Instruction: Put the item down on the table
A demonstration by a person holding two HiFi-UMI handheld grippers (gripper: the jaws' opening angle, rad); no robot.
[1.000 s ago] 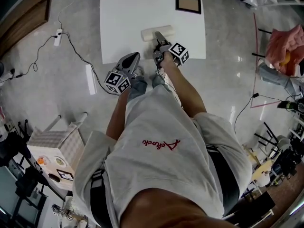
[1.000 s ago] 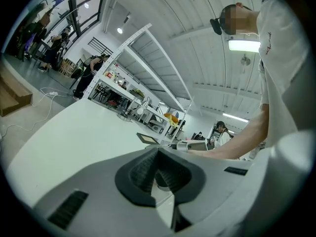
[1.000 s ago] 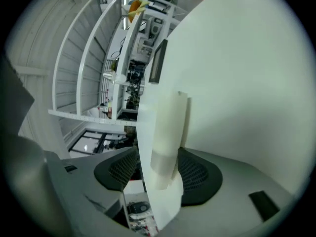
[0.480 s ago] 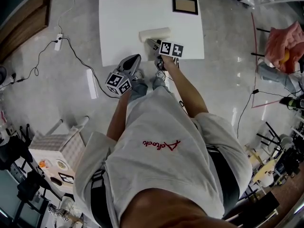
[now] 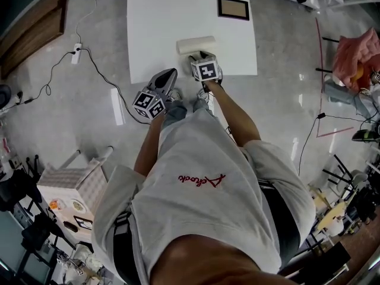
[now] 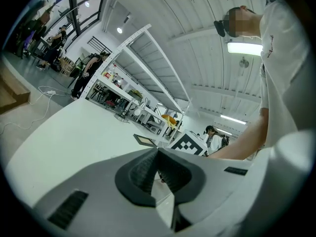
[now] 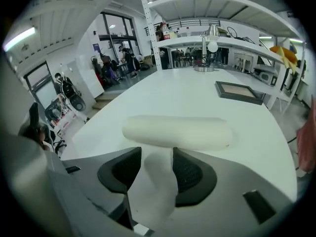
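Cream roll [image 5: 196,44], white table [image 5: 160,16], black-framed picture [image 5: 233,8]

Your right forearm [image 5: 231,114] reaches forward, holding the right tool [image 5: 199,57] just over the counter's [image 5: 154,28] near edge. Its jaws are closing, with a pale fold of the cream roll [image 7: 177,131] touching both pads. Your left forearm [image 5: 145,150] stays bent and lower, and the left tool [image 5: 170,75] sits short of that edge, jaws together and empty.
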